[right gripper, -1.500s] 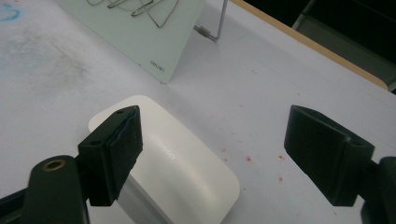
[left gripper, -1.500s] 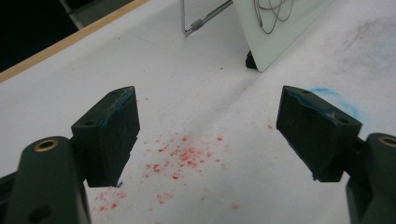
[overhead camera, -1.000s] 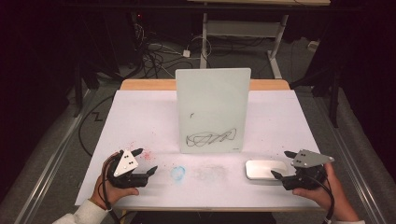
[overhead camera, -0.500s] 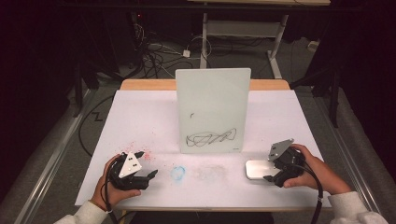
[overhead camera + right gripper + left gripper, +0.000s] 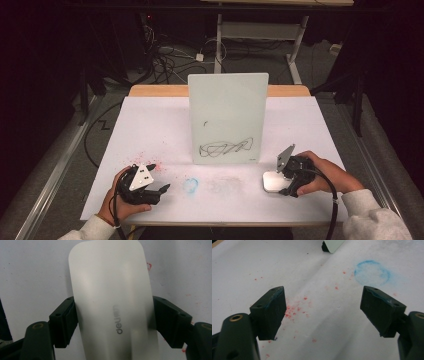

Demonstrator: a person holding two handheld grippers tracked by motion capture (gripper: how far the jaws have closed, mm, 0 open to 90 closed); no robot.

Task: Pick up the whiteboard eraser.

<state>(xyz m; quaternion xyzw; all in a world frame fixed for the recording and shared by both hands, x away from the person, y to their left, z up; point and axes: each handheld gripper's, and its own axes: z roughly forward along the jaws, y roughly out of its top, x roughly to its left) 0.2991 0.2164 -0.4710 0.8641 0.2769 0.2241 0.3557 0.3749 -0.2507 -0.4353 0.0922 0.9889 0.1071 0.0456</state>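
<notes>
Jaws of the right gripper (image 5: 113, 322) have just been closing, and in the right gripper view both pads now sit against the long sides of the white eraser (image 5: 112, 300), one on each flank, about halfway along it. That looks like a firm hold. From the high view, the eraser (image 5: 275, 181) lies flat on the white bench (image 5: 150, 120), near its front right corner, in front of and to the right of the upright whiteboard (image 5: 227, 117) with its black scribble.

How will it handle? Judging by the smooth, rounded shell with its printed lettering, it is probably a light, stiff plastic body: no give under the pads, nothing fragile, but a slick surface that could slide if the squeeze is weak. The flat long sides are the sensible place to grip, and that is where the pads are.

Its long axis runs straight away from the right gripper, along the line of the jaws, with the rounded far end pointing ahead of them. On the bench that is roughly leftward, across the front of the board.

Over on the left, the left gripper (image 5: 322, 307) hangs with jaws wide apart and nothing between them, above red specks and a blue smudge (image 5: 372, 272).
</notes>
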